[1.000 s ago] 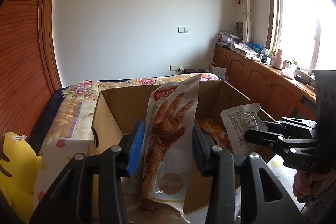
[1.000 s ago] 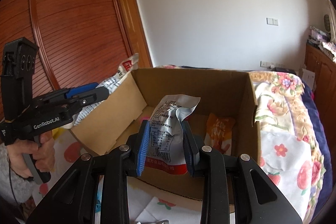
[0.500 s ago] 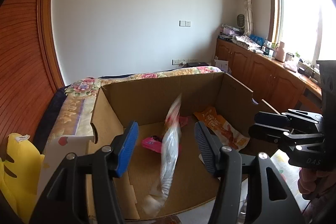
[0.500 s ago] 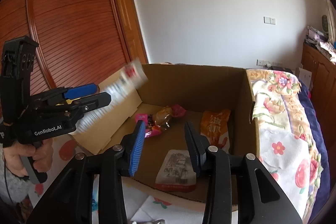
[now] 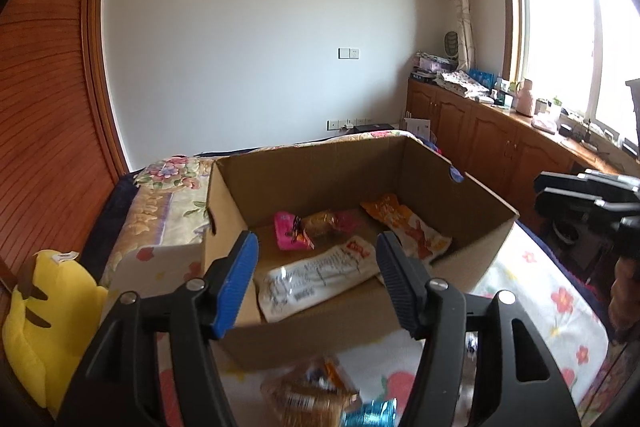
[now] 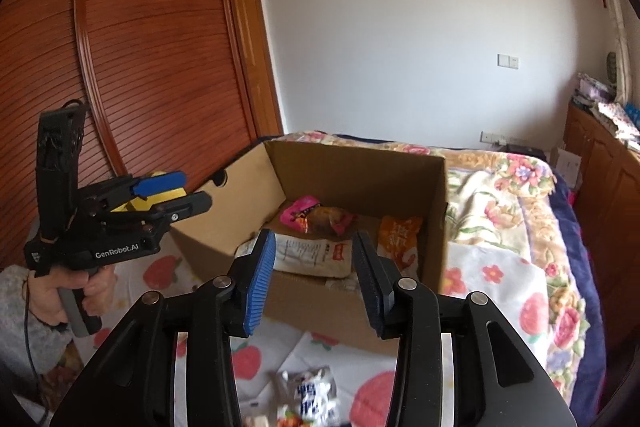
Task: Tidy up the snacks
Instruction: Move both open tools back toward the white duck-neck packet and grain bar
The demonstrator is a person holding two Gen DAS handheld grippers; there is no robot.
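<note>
We find our left claw (image 5: 318,281) with jaws parted and nothing between them. Our right claw (image 6: 314,281) stands likewise, empty, left of it our left hand (image 6: 66,293) gripping its handle.

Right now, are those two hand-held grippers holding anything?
Left hand-held gripper: open, empty.
Right hand-held gripper: open, empty.

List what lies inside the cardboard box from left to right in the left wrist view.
Pink snack packet → brown wrapped snack → white snack pouch with printed label, lying nearer and lower → orange snack bag against the right wall of the cardboard box.
</note>
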